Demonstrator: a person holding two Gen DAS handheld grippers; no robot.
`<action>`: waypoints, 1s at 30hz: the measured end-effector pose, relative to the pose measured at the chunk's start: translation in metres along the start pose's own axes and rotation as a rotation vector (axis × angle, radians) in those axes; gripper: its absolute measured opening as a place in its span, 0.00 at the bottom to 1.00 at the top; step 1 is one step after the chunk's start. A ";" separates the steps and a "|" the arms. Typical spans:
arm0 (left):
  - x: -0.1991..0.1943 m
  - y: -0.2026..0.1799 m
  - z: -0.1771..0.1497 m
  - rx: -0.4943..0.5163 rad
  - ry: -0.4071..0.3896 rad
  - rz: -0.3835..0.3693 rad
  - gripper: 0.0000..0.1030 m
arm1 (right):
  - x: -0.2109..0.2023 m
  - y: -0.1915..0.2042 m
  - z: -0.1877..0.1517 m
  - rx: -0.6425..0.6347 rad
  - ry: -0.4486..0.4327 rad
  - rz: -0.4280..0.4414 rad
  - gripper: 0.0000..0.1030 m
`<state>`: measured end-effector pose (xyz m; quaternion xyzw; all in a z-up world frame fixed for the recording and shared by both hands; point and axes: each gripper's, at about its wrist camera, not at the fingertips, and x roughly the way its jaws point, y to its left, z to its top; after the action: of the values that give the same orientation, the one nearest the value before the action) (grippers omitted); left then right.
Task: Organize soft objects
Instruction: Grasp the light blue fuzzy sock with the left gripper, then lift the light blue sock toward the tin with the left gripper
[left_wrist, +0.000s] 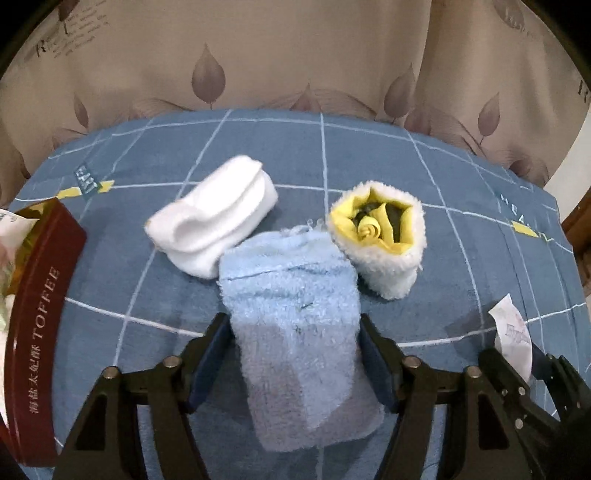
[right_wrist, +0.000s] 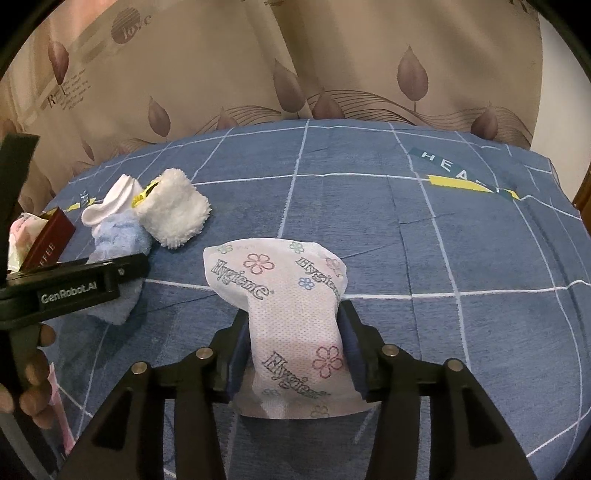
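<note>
My left gripper (left_wrist: 293, 328) is shut on a light blue fluffy towel (left_wrist: 291, 295), which it holds low over the blue checked cloth (left_wrist: 461, 258). Beyond it lie a folded white towel (left_wrist: 214, 225) on the left and a rolled white-and-yellow cloth (left_wrist: 380, 236) on the right. My right gripper (right_wrist: 291, 325) is shut on a white Hygiene tissue pack (right_wrist: 291, 295) printed with flowers. In the right wrist view the left gripper body (right_wrist: 74, 288) sits at the left, with the blue towel (right_wrist: 118, 236), white towel (right_wrist: 110, 206) and rolled cloth (right_wrist: 173, 210) behind it.
A dark red toffee tin (left_wrist: 37, 325) stands open at the left edge and holds pale packets; it also shows in the right wrist view (right_wrist: 48, 236). A beige leaf-print curtain (left_wrist: 295, 55) hangs behind the table. The tissue pack also shows at the right of the left wrist view (left_wrist: 513, 332).
</note>
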<state>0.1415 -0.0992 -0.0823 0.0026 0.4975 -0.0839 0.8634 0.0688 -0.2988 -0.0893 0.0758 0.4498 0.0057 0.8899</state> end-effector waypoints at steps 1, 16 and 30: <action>-0.002 0.001 -0.001 -0.003 -0.003 -0.008 0.38 | 0.000 -0.001 0.000 -0.001 0.000 0.000 0.44; -0.039 0.013 -0.011 0.003 -0.022 -0.061 0.28 | 0.000 0.004 0.000 -0.021 0.004 -0.024 0.45; -0.075 0.028 -0.027 0.060 -0.084 -0.009 0.28 | 0.000 0.004 0.000 -0.023 0.005 -0.027 0.45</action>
<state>0.0854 -0.0582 -0.0334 0.0227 0.4581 -0.1024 0.8827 0.0693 -0.2950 -0.0887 0.0597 0.4528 -0.0009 0.8896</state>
